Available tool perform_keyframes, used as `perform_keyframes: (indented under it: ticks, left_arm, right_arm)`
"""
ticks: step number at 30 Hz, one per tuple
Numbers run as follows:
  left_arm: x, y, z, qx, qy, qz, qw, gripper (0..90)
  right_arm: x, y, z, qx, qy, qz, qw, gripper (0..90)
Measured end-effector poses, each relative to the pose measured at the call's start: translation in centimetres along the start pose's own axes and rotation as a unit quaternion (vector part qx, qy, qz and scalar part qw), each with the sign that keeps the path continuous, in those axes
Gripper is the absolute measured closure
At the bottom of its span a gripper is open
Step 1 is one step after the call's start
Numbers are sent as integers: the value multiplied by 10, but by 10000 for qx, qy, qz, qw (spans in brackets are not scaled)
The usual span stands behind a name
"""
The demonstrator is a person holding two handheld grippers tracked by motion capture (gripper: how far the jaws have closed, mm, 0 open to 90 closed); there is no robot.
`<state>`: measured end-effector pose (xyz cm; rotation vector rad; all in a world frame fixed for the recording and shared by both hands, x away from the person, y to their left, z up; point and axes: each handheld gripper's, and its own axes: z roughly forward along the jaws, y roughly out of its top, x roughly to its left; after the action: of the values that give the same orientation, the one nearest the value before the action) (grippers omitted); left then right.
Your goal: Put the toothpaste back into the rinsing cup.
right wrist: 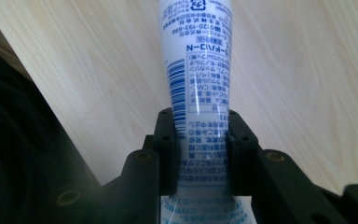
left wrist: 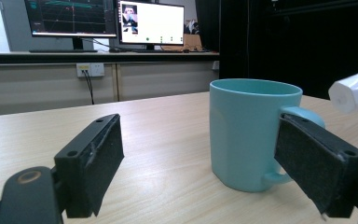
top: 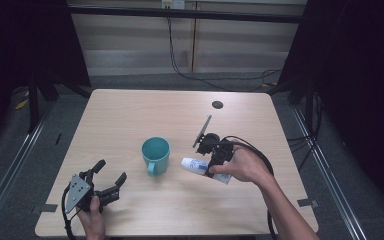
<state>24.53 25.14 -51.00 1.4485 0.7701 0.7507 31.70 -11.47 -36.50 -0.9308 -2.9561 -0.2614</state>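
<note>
The right tool pinches a white tube, held off the worktop just right of the teal mug. Soft and light, it looks best gripped mid-body. The left tool rests spread, near left.

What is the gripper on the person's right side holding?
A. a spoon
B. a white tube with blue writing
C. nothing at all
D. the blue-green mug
B: the right gripper has its jaws pressed on both sides of the white tube, and the high view shows that tube held up beside the mug, which stands on its own on the table.
</note>
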Motion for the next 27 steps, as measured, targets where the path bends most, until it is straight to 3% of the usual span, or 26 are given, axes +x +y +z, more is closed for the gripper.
perform_keyframes:
  ticks: [11,15,27]
  left_arm:
    - [0,0,0,-15,0,-22,10000,155]
    - [0,0,0,-14,1,-20,10000,155]
    - [0,0,0,-15,2,-22,10000,155]
  right_arm:
    - [-3,6,-21,-127,-145,48,9998,701]
    - [-4,10,-25,-167,-98,119,9997,701]
    - [-6,24,-35,-124,-115,-9,9999,699]
